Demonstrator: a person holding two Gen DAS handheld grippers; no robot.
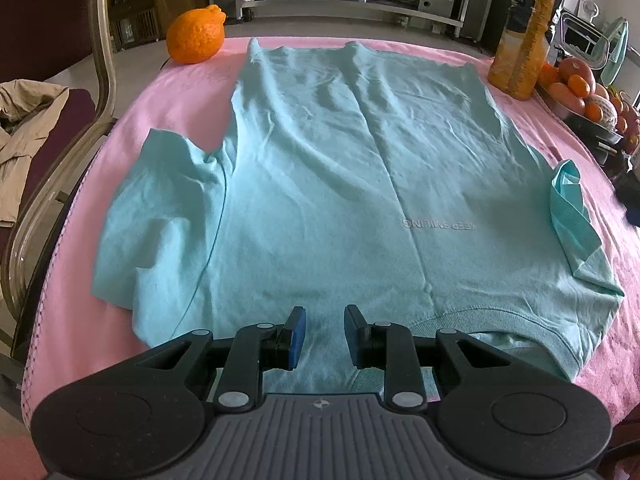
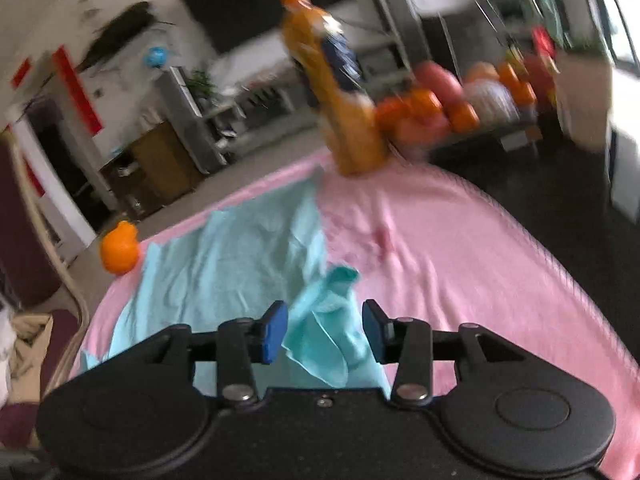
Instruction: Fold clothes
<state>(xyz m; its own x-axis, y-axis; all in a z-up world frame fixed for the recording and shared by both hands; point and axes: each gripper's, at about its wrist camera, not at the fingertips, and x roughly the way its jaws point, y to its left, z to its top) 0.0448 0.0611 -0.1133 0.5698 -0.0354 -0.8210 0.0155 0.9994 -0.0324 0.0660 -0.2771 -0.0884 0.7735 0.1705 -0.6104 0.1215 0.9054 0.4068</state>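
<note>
- The shirt [image 1: 340, 168] lies spread flat on the pink cloth [image 1: 180, 92] over the tabletop, filling the middle of the left view, collar at the lower edge.
- The left tongs [image 1: 325, 336] sit low in that frame above the collar [image 1: 480, 312], jaws apart, nothing between them.
- The right tongs [image 2: 325, 330] are apart too; the right sleeve [image 2: 328, 320] bunches up in the gap at the bottom centre of the blurred right view, but the pads do not seem to press on it.
- Risk: that sleeve is crumpled, not laid flat, so a fold over it would likely trap a lump.
- Risk: a hasty grab may also pinch the pink cloth and drag it.
- Risk: the bottle [image 1: 524, 28] at upper right and the orange [image 1: 196, 34] at upper left stand just beside the hem; a wide sweep or a tugged cloth could topple or roll them.
</note>
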